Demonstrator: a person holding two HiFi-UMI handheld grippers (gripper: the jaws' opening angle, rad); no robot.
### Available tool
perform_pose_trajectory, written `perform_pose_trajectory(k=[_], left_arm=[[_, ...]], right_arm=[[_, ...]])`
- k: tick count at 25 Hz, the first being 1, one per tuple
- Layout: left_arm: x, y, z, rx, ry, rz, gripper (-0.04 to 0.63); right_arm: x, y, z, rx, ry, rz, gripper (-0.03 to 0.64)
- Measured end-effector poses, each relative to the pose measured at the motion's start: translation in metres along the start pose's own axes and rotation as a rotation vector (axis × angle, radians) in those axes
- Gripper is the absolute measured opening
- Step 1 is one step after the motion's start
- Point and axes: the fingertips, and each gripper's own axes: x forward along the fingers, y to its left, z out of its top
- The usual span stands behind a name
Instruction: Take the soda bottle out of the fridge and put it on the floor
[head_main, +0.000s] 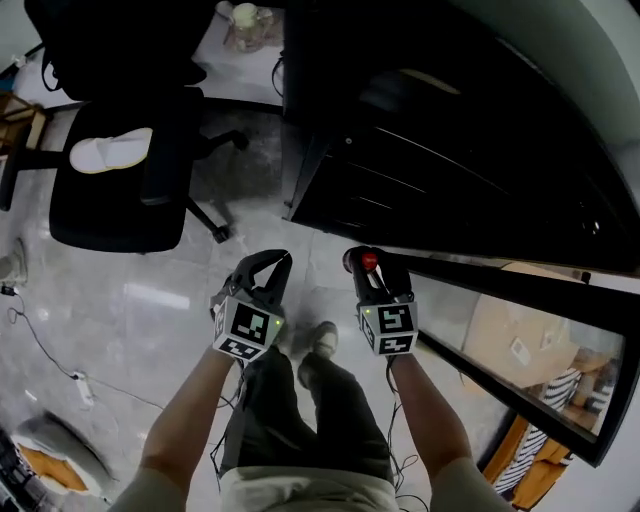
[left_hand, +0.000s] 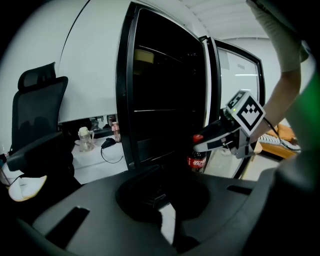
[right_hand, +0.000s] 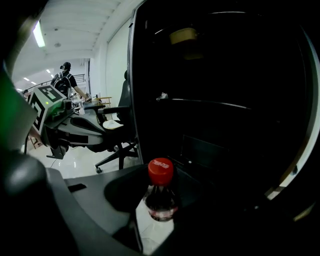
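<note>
Both of the person's forearms reached forward and downward side by side in the head view, with the wrists level with each other and close together above the person's shoes (head_main: 322, 340). The left gripper (head_main: 266, 262) pointed toward the far floor (head_main: 130, 300) in front of the black office chair (head_main: 120, 190). Its jaws stood released, with a narrow strip of pale floor showing between them and nothing in the gap.

The right gripper (head_main: 362, 268) pointed down at a slant toward the foot of the open fridge (head_main: 450, 150), just left of the glass door (head_main: 520, 340), which stood swung out to the near right. Its jaws were clenched on the soda bottle (right_hand: 160, 201), gripping it at the neck. The red cap (right_hand: 160, 171) stood up above the fingers, and the dark shoulder of the bottle sat between them. From the left gripper view, the bottle hung upright below the right gripper's jaws, its red label facing left.

The bottle was outside the fridge, in front of its dark lower shelves and near the door's hinge edge. Its base was hidden, so contact with the floor could not be judged.
</note>
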Motion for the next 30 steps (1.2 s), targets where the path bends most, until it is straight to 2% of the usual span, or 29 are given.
perform_pose_trajectory(k=[7, 18, 23, 27, 30], left_arm=[[0.036, -0.004, -0.069, -0.011, 0.01, -0.013, 0.011], [0.089, -0.016, -0.182, -0.06, 0.039, -0.062, 0.011], [0.111, -0.02, -0.225, -0.048, 0.053, -0.079, 0.011], [0.131, -0.024, -0.256, -0.058, 0.052, -0.098, 0.011], [0.144, -0.027, -0.279, -0.058, 0.059, -0.111, 0.011]], right_arm=[[0.05, 0.027, -0.056, -0.117, 0.033, 0.037, 0.129], [0.122, 0.069, -0.157, -0.156, 0.05, 0.125, 0.129], [0.151, 0.072, -0.21, -0.131, 0.077, 0.132, 0.129], [0.175, 0.067, -0.252, -0.053, 0.098, 0.112, 0.129], [0.196, 0.065, -0.279, -0.042, 0.112, 0.102, 0.129]])
